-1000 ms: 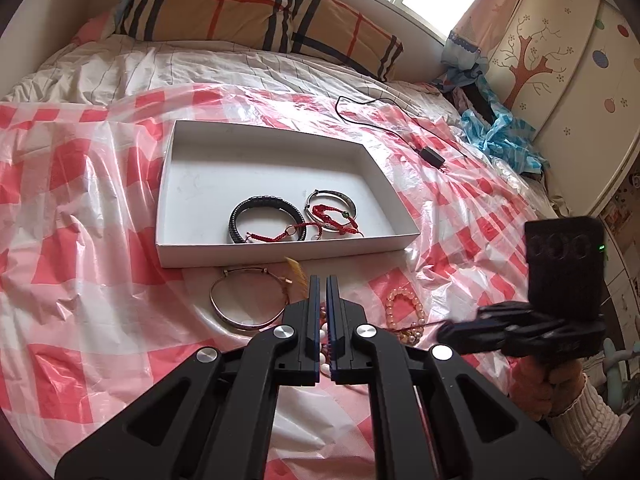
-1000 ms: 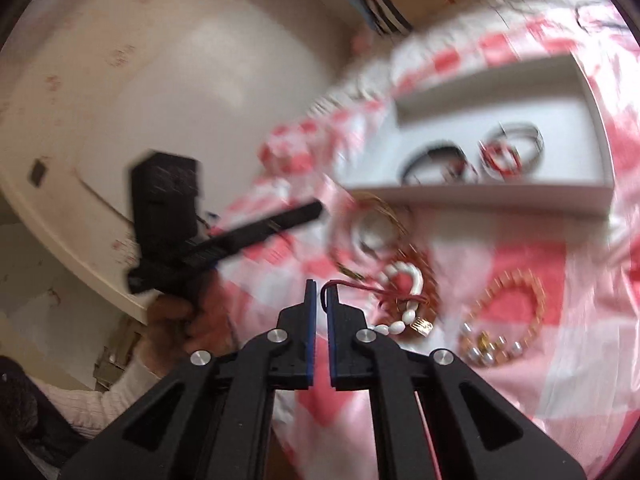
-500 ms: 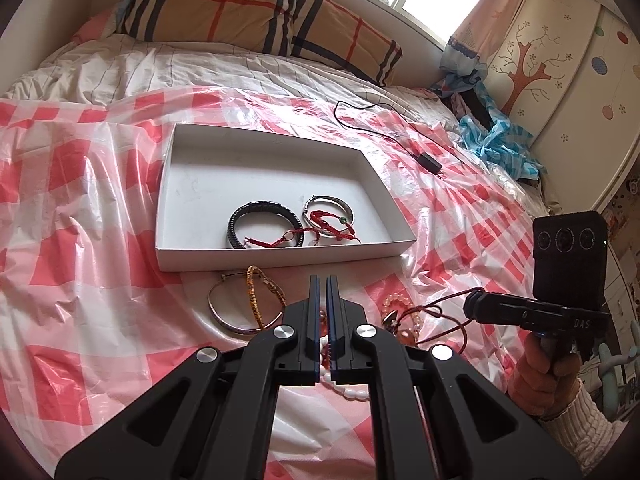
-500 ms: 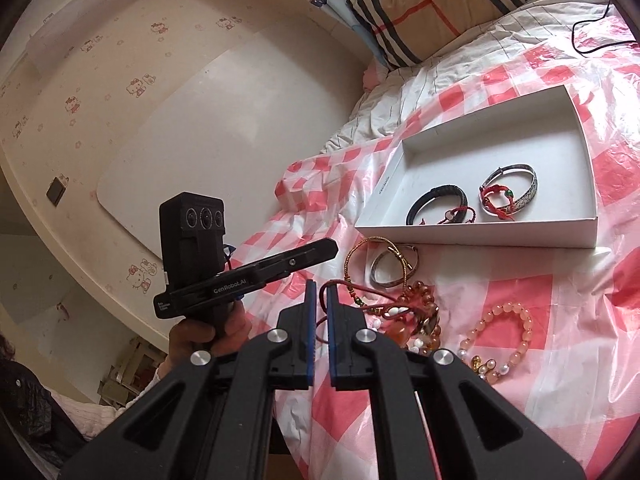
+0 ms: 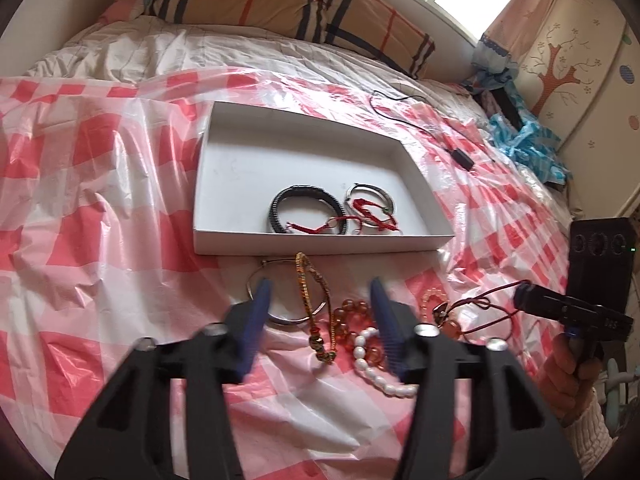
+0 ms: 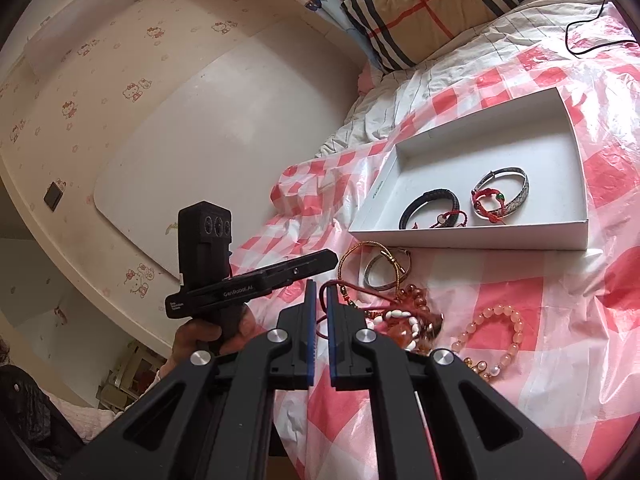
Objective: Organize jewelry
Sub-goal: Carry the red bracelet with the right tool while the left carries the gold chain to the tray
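A white box (image 5: 320, 242) on the bed holds a black bracelet (image 5: 304, 208), a silver bangle (image 5: 370, 200) and red cords. In front of it lies a tangle: a silver bangle (image 5: 280, 316), a gold braid (image 5: 304, 288), amber beads (image 5: 352, 320) and a white pearl bracelet (image 5: 376, 364). My left gripper (image 5: 319, 286) hovers over this tangle with its jaws opening, gripping nothing. My right gripper (image 6: 320, 288) is shut on a red cord bracelet (image 5: 486, 302), which is lifted off the pile to the right. A pink bead bracelet (image 6: 500, 328) lies apart.
A pink-checked plastic sheet (image 5: 100, 240) covers the bed. A plaid pillow (image 5: 280, 0) lies at the head. Beyond the box runs a black cable with a plug (image 5: 460, 156). Blue cloth (image 5: 524, 140) and a wardrobe (image 5: 580, 60) stand at the right.
My left jaws have gone from shut to wide apart. The right gripper has drawn the red cord bracelet up and out of the pile, then stayed nearly still.
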`<state>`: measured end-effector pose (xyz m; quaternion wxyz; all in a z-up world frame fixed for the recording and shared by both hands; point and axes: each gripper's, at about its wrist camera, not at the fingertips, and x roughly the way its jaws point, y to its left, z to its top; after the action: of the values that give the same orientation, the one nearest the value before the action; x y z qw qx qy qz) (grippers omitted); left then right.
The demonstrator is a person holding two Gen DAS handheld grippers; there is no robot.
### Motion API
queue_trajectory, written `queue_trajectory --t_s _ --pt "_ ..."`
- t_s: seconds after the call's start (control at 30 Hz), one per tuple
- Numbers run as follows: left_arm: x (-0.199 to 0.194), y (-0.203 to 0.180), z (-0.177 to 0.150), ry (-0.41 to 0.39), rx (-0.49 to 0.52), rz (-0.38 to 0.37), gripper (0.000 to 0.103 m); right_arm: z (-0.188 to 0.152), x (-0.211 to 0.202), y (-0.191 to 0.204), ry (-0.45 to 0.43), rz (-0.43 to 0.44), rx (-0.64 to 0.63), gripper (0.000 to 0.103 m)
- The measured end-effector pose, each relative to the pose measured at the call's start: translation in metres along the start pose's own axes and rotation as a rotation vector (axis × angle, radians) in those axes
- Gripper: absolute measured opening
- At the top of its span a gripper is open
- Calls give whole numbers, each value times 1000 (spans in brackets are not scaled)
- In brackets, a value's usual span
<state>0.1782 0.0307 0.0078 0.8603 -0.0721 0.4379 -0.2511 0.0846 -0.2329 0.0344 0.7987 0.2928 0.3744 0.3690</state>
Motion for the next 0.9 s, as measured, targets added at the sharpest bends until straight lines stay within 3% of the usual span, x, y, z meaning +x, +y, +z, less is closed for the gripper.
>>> queue_trajectory --t_s 0.13,0.17,0.23,0.33,0.6,0.9 --pt "14 -4 -4 35 14 24 52 0 0 0 1 -3 -1 6" --pt "17 -6 -5 43 19 31 48 0 0 0 1 -4 -2 6" --pt "24 -8 -7 69 26 36 18 0 0 0 0 -5 -1 6" --pt "23 -11 -7 58 33 36 6 0 0 0 -2 -8 0 6" --pt "-1 -20 2 -37 47 0 5 2 1 -2 -9 -15 1 6" --pt "-13 -27 9 -81 29 -65 5 4 0 -3 -19 -21 -1 6"
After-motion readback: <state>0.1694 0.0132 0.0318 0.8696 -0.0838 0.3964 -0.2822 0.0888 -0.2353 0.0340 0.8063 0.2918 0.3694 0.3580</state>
